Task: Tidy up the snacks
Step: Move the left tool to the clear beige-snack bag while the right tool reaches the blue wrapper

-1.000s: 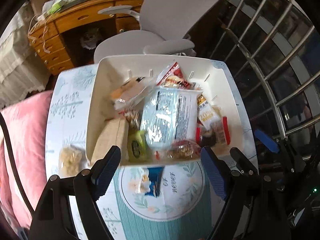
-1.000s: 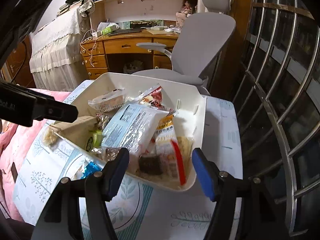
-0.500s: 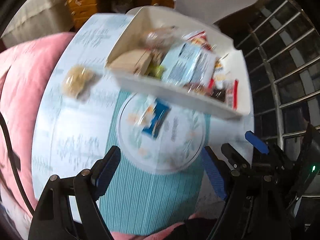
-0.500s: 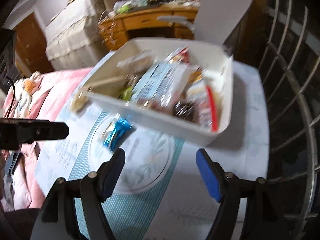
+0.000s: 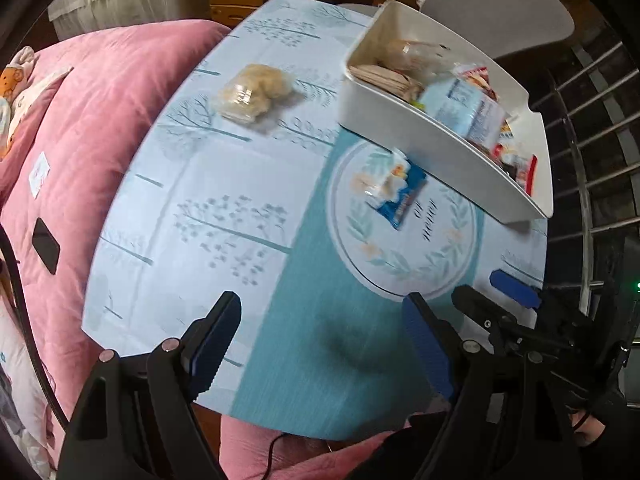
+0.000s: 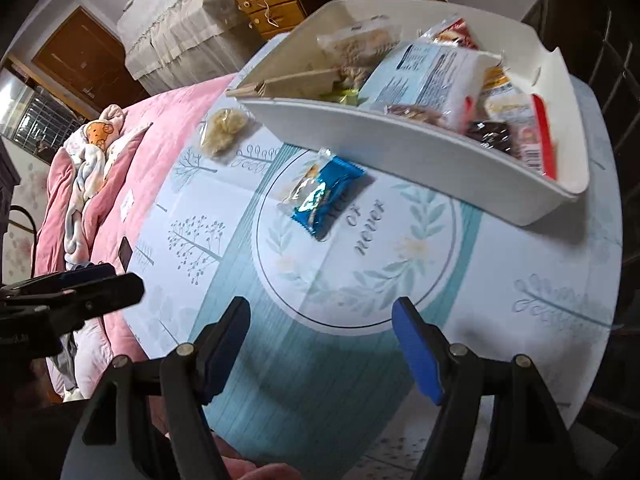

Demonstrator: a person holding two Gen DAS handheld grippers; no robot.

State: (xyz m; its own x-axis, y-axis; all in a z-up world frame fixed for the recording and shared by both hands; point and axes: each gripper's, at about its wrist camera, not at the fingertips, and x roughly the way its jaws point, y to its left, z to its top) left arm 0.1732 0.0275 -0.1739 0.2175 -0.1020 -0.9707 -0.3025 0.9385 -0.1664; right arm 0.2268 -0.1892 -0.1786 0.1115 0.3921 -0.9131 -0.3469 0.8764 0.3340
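Note:
A white bin (image 5: 436, 148) (image 6: 400, 152) packed with snack packets stands at the far right of the table. In front of it a blue snack packet (image 5: 398, 192) (image 6: 326, 196) lies on the round print of the tablecloth. A clear bag of beige snacks (image 5: 252, 92) (image 6: 224, 130) lies further left. My left gripper (image 5: 320, 344) hangs open over the near teal stripe, nothing between its fingers. My right gripper (image 6: 320, 344) is also open and empty, near the table's front edge, short of the blue packet. Each view catches the other gripper at its side.
A pink blanket (image 5: 80, 140) with a black phone-like object (image 5: 46, 244) borders the table on the left. A grey chair (image 5: 500, 12) and a wooden desk stand behind the bin. A metal railing (image 5: 588, 184) runs along the right.
Both grippers have drawn back from over the bin to the near table edge and tipped downward. The left view has rolled. The right jaws stand a little wider.

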